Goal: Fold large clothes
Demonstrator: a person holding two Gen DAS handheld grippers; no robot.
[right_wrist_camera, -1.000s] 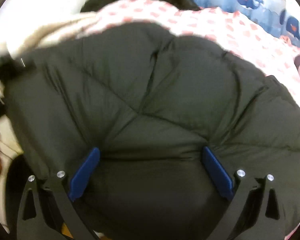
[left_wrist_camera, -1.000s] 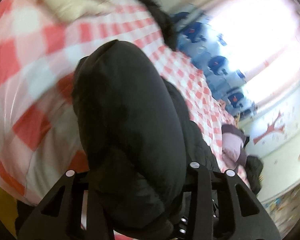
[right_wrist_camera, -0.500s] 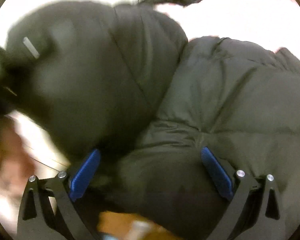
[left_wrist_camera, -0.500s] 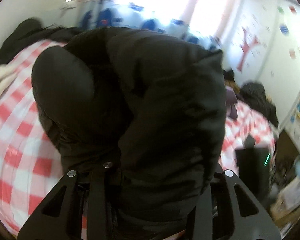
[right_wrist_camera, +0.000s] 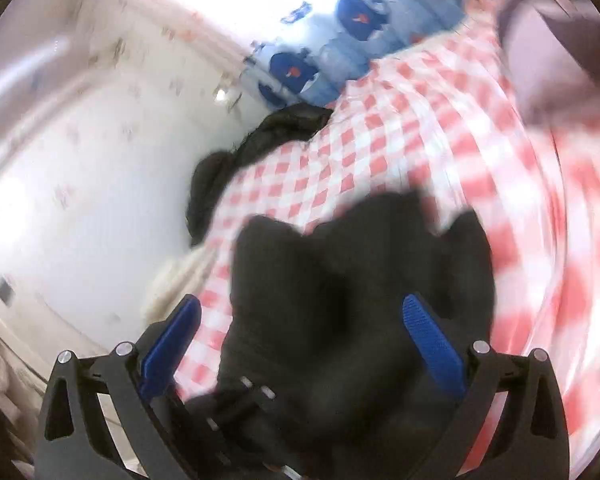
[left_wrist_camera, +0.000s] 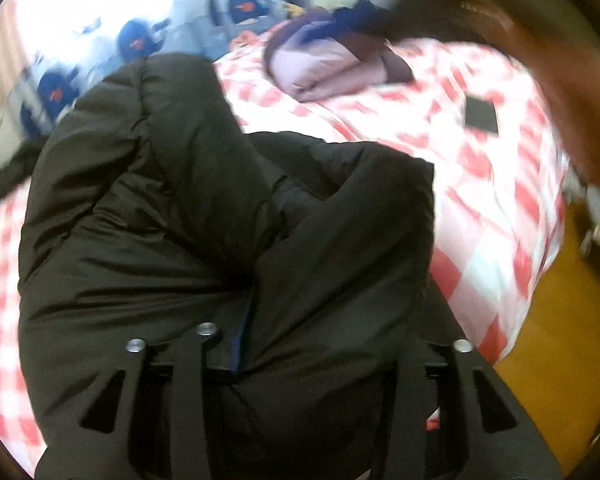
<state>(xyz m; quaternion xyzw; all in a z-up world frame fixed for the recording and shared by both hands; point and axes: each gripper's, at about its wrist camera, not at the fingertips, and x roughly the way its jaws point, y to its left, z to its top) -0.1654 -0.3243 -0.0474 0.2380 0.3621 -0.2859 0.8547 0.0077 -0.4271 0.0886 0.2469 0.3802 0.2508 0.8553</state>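
Nearest the left wrist camera, the left gripper [left_wrist_camera: 320, 340] is opening its jaws with a thick bunch of the black puffer jacket [left_wrist_camera: 204, 216] between them; the padding is hiding the pads, so whether they are pressing on it I cannot tell. In the right wrist view, the right gripper [right_wrist_camera: 300, 328] is standing with its blue pads [right_wrist_camera: 428, 336] wide apart, the jacket [right_wrist_camera: 352, 300] bulging up between them while the left pad is sitting clear of the cloth.

The jacket is lying heaped on the bed's red-and-white checked cover [left_wrist_camera: 480, 208]. Beyond it, a flat dark rectangle [left_wrist_camera: 482, 114] is resting on the cover, and a pink padded garment with a brown edge [left_wrist_camera: 328, 68] is sitting nearer the head of the bed. Another dark garment [right_wrist_camera: 260, 148] is draping over the bed's far edge by a white wall [right_wrist_camera: 80, 180]. Farthest off, curtains printed with blue whales [right_wrist_camera: 292, 68] are glowing with daylight. A yellow-brown floor [left_wrist_camera: 556, 344] is showing beside the bed.
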